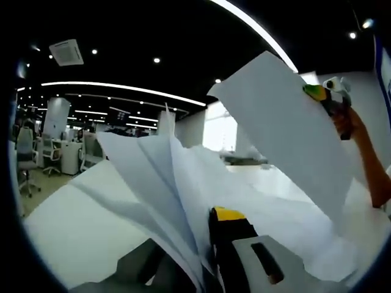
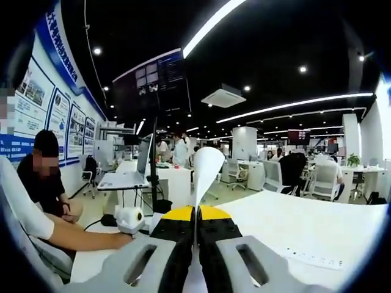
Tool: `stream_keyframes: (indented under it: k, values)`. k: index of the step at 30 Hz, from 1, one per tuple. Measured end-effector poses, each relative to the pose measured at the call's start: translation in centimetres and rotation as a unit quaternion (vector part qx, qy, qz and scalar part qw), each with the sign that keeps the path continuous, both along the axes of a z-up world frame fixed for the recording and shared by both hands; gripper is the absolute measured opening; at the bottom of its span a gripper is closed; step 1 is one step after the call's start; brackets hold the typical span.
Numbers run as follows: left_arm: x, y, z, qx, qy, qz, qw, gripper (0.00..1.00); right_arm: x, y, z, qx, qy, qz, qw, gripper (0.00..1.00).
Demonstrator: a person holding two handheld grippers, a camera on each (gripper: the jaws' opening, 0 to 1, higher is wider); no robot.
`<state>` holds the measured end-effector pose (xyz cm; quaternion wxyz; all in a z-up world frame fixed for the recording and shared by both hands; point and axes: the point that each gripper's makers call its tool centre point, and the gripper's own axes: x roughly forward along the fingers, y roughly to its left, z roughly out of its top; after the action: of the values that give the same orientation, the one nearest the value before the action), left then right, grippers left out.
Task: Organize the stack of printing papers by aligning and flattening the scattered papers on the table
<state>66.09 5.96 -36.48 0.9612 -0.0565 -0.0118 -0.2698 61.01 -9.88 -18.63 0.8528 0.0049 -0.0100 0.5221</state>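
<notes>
Holding papers (image 1: 183,183) above table (image 2: 317,232), laptop (image 2: 125,177) behind

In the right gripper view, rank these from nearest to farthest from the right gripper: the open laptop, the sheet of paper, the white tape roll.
1. Sheet of paper: clamped edge-on between the jaws of the right gripper.
2. White tape roll: just left of the jaws, low in the view.
3. Open laptop: farther back on the left, on a white desk.
</notes>
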Motion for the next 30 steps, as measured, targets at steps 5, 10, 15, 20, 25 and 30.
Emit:
stream_keyframes:
  k: [5, 10, 15, 20, 25, 30]
  values:
    - [0.1, 0.0, -0.1, 0.002, 0.0, 0.001, 1.0, 0.08, 0.5, -0.2, -0.2, 0.008, 0.011, 0.002, 0.9999, 0.0]
    - [0.1, 0.0, -0.1, 0.003, 0.001, 0.002, 1.0, 0.08, 0.8, -0.1, -0.7, 0.009, 0.018, 0.003, 0.9998, 0.0]
    - [0.1, -0.1, -0.1, 0.004, 0.0, 0.002, 1.0, 0.08, 0.3, 0.2, -0.5, 0.016, 0.019, 0.01, 0.9996, 0.0]
    - [0.1, -0.2, -0.1, 0.004, 0.0, 0.002, 1.0, 0.08, -0.3, 0.7, 0.2, 0.028, 0.021, 0.028, 0.999, 0.0]
    - [0.1, -0.3, -0.1, 0.004, 0.0, 0.002, 1.0, 0.08, -0.7, 1.1, 0.1, 0.026, 0.021, 0.036, 0.9988, 0.0]
    - [0.1, -0.3, -0.1, 0.004, 0.001, 0.002, 1.0, 0.08, -0.9, 1.5, -0.1, 0.026, 0.025, 0.044, 0.9984, 0.0]
